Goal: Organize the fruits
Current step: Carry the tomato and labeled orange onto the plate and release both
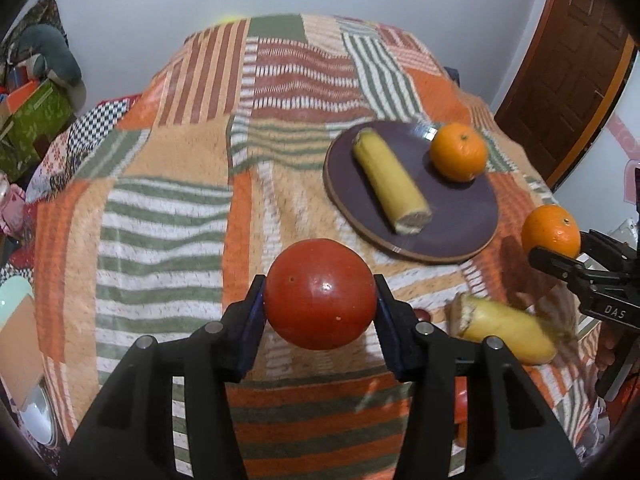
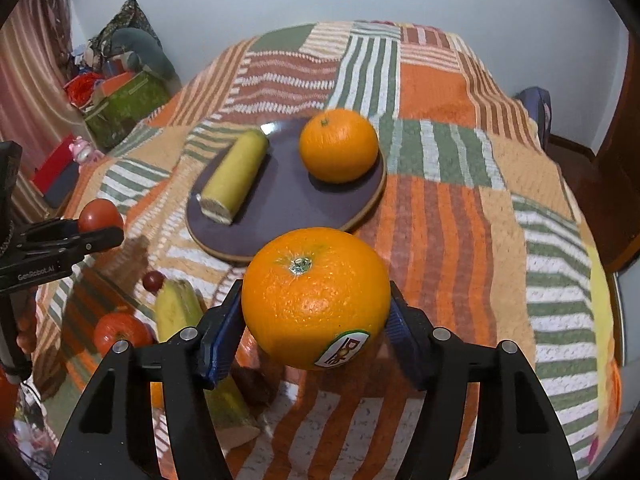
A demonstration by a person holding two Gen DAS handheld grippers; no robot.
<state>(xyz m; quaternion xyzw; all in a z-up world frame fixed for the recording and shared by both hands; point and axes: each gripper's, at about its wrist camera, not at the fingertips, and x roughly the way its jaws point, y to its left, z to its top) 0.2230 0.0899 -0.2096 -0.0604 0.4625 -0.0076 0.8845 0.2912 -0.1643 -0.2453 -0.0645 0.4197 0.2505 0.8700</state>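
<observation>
Sticker [image 2: 345, 349] on gripped orange [image 2: 316, 298], right wrist view only

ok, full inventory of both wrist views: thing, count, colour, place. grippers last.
plate: 1, dark purple, on the blanket, mid-table
banana piece: 1, yellow, lying on the plate's left side
orange: 1, orange, on the plate's right side
stickered orange: 1, orange, in the right gripper
tomato: 1, red, in the left gripper
second banana piece: 1, yellow, on the blanket near the front edge
small red fruit: 1, dark red, beside that banana piece
second tomato: 1, red-orange, on the blanket, front left
blanket: 1, orange, green and white stripes, covering the table
left gripper: 1, black with blue pads, shut on the tomato
right gripper: 1, black with blue pads, shut on the stickered orange
</observation>
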